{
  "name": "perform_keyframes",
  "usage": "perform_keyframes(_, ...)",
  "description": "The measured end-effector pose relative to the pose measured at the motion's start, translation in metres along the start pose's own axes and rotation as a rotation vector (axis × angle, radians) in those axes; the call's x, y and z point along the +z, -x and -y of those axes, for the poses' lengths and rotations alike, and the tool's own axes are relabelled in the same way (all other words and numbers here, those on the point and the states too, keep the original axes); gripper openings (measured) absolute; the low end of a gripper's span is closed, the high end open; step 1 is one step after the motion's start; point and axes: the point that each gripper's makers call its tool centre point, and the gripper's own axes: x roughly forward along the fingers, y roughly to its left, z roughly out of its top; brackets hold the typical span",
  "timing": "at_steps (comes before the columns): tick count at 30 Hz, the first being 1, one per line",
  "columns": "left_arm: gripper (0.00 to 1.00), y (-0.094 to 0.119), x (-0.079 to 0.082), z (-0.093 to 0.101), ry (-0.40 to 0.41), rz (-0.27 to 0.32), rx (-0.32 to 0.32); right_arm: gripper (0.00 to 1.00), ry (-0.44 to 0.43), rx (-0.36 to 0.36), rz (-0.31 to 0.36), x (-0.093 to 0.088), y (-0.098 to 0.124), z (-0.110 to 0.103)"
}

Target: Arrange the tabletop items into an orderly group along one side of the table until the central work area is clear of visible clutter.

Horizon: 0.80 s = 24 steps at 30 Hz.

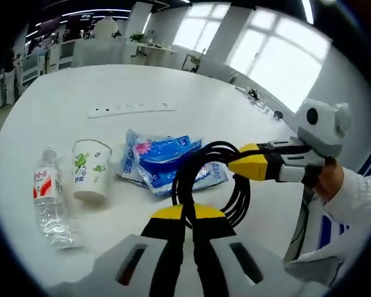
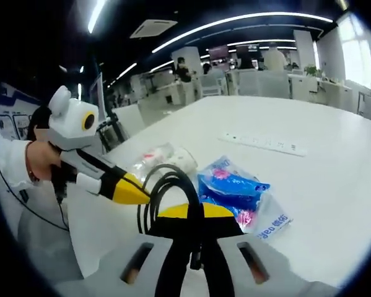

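Together, left gripper [image 1: 184,218] and right gripper [image 2: 194,216] clamp shut on the coiled black cable [image 1: 210,176], keeping its loops gathered for moving aside.

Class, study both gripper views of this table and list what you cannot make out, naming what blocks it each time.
- Paper cup and water bottle in the right gripper view: partly hidden behind the black cable coil.
- Blue snack packets: print too small to read; the coil and right gripper cover their near edge in the left gripper view.
- Power strip: sockets too small to count.
- Left gripper: its tip is lost behind the coil.
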Motion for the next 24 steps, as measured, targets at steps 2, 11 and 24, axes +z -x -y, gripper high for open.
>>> perform_keyframes(2,0.0,0.001,0.005,0.006,-0.019,0.001,-0.004,0.01,-0.001,-0.007,0.008,0.004,0.006,0.001)
perform_keyframes(11,0.0,0.001,0.03,0.041,-0.081,0.014,-0.055,0.01,-0.005,-0.04,0.058,0.02,0.044,0.015)
perform_keyframes(24,0.0,-0.011,0.06,0.101,-0.146,0.043,-0.144,0.01,-0.022,-0.122,0.119,0.032,0.106,0.043)
